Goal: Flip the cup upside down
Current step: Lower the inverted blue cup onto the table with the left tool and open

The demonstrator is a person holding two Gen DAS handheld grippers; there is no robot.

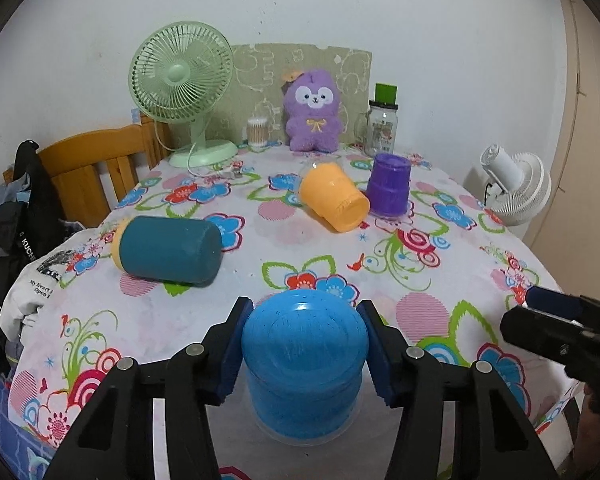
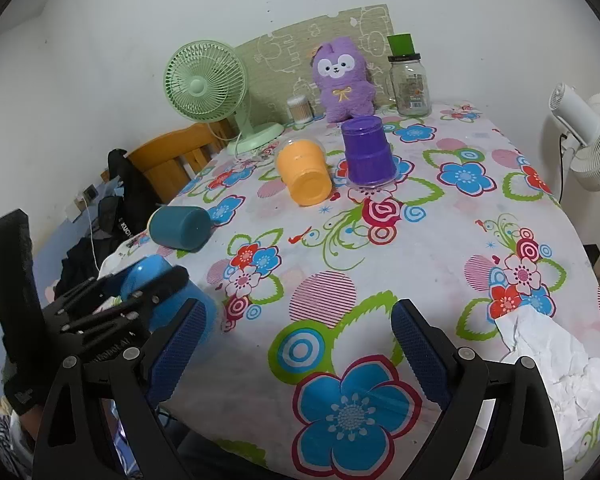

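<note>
Left gripper (image 1: 304, 356) holds blue cup (image 1: 305, 364) upside down on table (image 1: 204, 312); right gripper (image 2: 296, 352) wide, w/ nothing inside.

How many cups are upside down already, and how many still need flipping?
Two look done: the purple cup stands bottom-up, and the blue cup sits bottom-up between the left tool's pads. Whether it still grips is unclear. Left: the orange cup and teal cup lie sideways. The right tool is open.
</note>
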